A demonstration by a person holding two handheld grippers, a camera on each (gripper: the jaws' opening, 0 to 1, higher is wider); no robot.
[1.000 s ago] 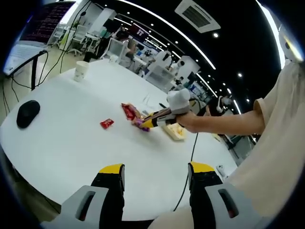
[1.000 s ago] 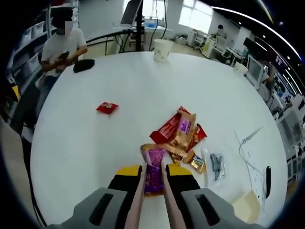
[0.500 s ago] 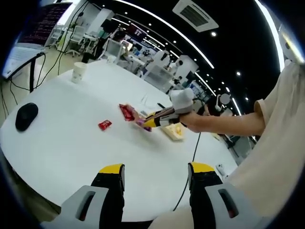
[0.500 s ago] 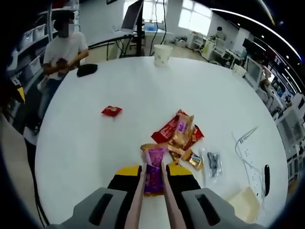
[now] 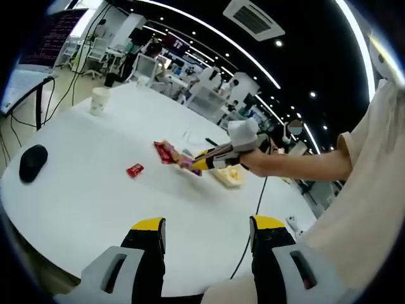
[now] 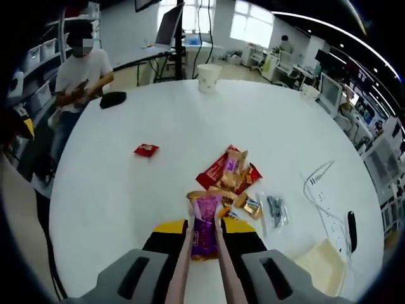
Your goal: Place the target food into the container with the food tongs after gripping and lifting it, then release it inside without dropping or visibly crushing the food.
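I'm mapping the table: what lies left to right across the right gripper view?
Black pouch → lone red packet → purple snack in the tongs → clear bag → container → black pen.

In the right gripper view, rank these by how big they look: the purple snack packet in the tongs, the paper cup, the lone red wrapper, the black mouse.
1. Purple snack packet, though it is nearest the camera.
2. Paper cup.
3. Black mouse, close to the cup in apparent size, so unsure.
4. Lone red wrapper.
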